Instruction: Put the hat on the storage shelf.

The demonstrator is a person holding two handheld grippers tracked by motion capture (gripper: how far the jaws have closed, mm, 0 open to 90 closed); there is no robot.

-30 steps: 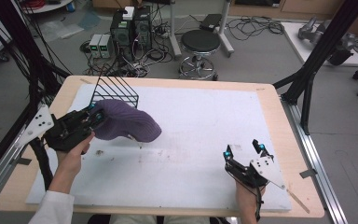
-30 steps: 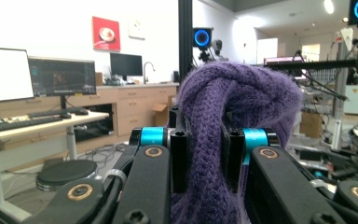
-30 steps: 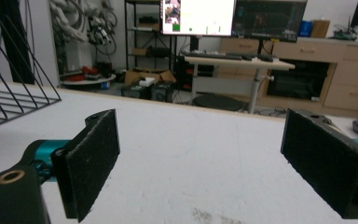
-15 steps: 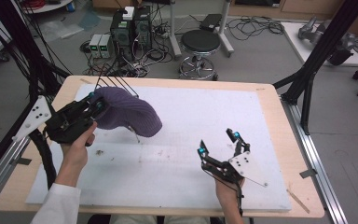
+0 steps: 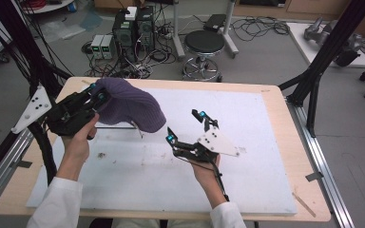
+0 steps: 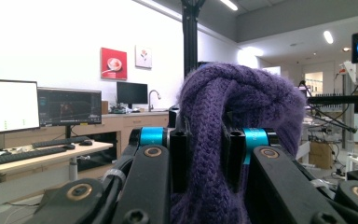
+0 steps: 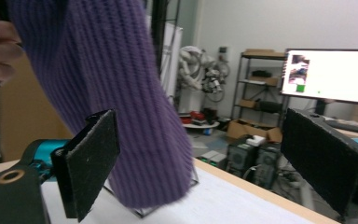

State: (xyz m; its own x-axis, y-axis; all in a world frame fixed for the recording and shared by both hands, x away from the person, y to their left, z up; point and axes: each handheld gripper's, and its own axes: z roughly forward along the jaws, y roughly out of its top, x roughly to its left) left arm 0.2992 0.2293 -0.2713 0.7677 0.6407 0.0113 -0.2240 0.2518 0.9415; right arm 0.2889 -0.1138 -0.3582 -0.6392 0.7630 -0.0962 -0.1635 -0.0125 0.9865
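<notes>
Purple knit hat [image 5: 132,105] pinched at its edge by the left claw [image 5: 96,96], hanging over a wire rack [image 5: 123,127].
To its right, the right claw [image 5: 186,125], jaws spread wide, faces the dangling hem, probably to take it.

Each black hand-held gripper [image 5: 186,127] carries teal-capped jaws and a grey three-cornered plate; the person wears white sleeves [image 5: 59,209].

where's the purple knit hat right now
In the high view the purple knit hat hangs at the table's left rear, pinched in the left claw above the white mat, with the open right claw just to its right.
</notes>
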